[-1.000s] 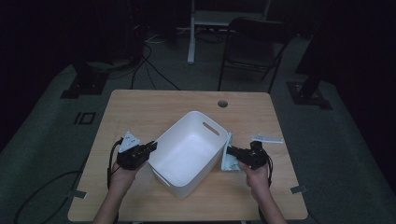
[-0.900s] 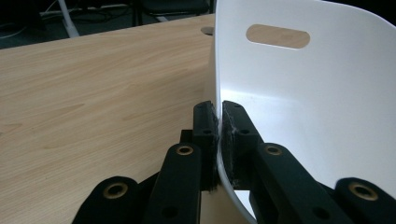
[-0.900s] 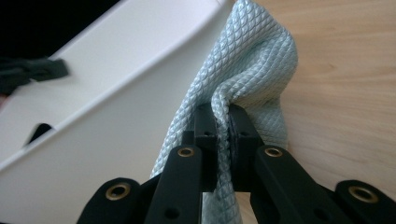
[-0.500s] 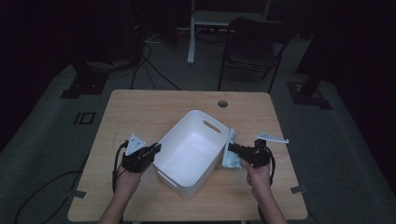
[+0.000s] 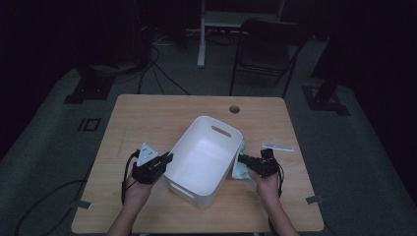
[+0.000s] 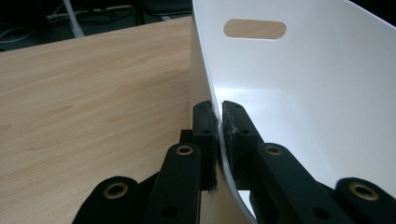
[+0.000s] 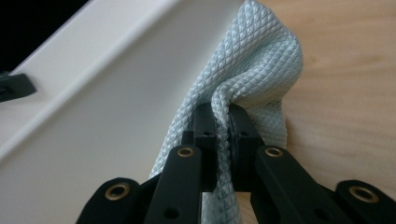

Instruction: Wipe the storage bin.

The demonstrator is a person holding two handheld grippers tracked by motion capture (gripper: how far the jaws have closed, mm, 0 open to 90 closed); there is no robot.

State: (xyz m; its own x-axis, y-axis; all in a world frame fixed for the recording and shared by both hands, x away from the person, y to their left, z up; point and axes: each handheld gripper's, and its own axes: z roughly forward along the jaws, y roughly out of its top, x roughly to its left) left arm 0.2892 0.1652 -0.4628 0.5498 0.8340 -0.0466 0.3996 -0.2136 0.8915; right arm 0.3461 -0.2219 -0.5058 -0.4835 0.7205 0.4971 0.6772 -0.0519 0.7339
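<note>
A white plastic tub [image 5: 206,157] with slot handles lies tilted on the wooden table [image 5: 147,118]. My left gripper [image 5: 167,158] is shut on the tub's left rim; in the left gripper view its pads [image 6: 205,126] pinch the thin white wall [image 6: 299,93], one jaw inside and one outside. To the right of the tub my right gripper [image 5: 244,160] is shut on a pale blue-green waffle-weave cloth [image 5: 240,167]. The right gripper view shows a fold of that cloth [image 7: 252,70] squeezed between the jaws, right against the tub's outer wall [image 7: 107,107].
A small flat white strip [image 5: 278,147] lies on the table to the right of the cloth. A round cable hole [image 5: 234,109] sits near the far edge. Behind the table stand a black folding chair [image 5: 268,49] and stand legs, with cables on the floor.
The tub has shifted and turned slightly toward the table's middle, tipped up by the left gripper. The right gripper with the cloth has moved slightly, staying beside the tub's right wall.
</note>
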